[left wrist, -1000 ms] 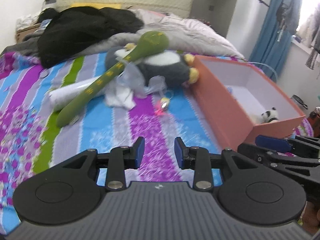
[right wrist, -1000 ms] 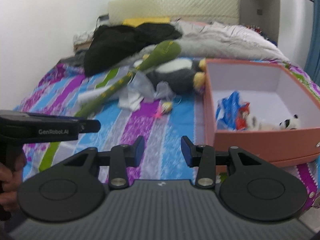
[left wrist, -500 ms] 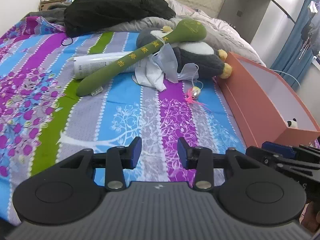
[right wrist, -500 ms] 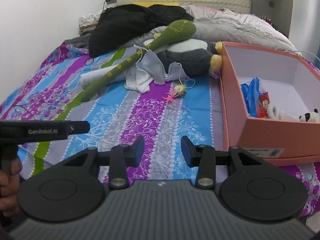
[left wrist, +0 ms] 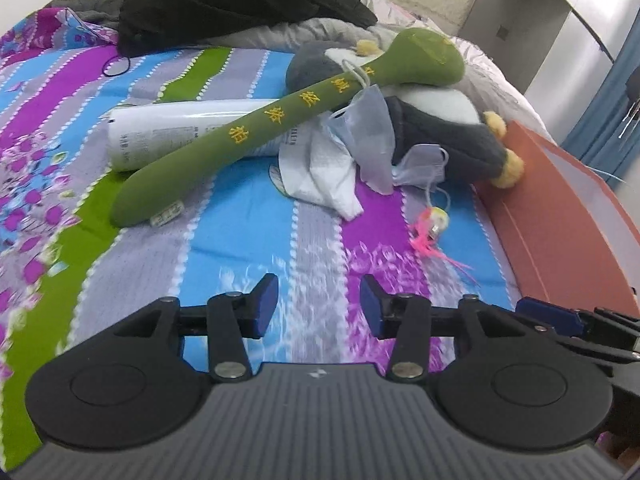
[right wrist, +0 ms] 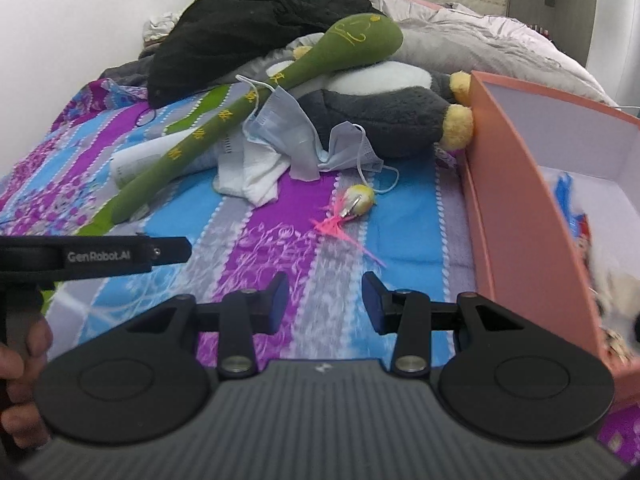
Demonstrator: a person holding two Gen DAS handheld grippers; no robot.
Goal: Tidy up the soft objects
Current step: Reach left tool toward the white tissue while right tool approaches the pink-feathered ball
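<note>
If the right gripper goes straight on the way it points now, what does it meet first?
Probably the striped bedsheet itself, just short of the small yellow toy with pink feathers. The right gripper is open and empty; depth is hard to judge.

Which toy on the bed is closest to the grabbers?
The little yellow toy with pink feathers. It lies alone on the bedspread, nearer than the green plush stick and grey penguin.

Left wrist view: low over bed (left wrist: 256, 216), looks past left claw (left wrist: 319, 304) toward head end. Right wrist view: same direction, set nearer pink box (right wrist: 516, 216) at bed's right edge, past right claw (right wrist: 324, 300). Both share green plush (left wrist: 280, 120), penguin toy (right wrist: 384, 116), masks (right wrist: 288, 136); each sees the other claw.
</note>
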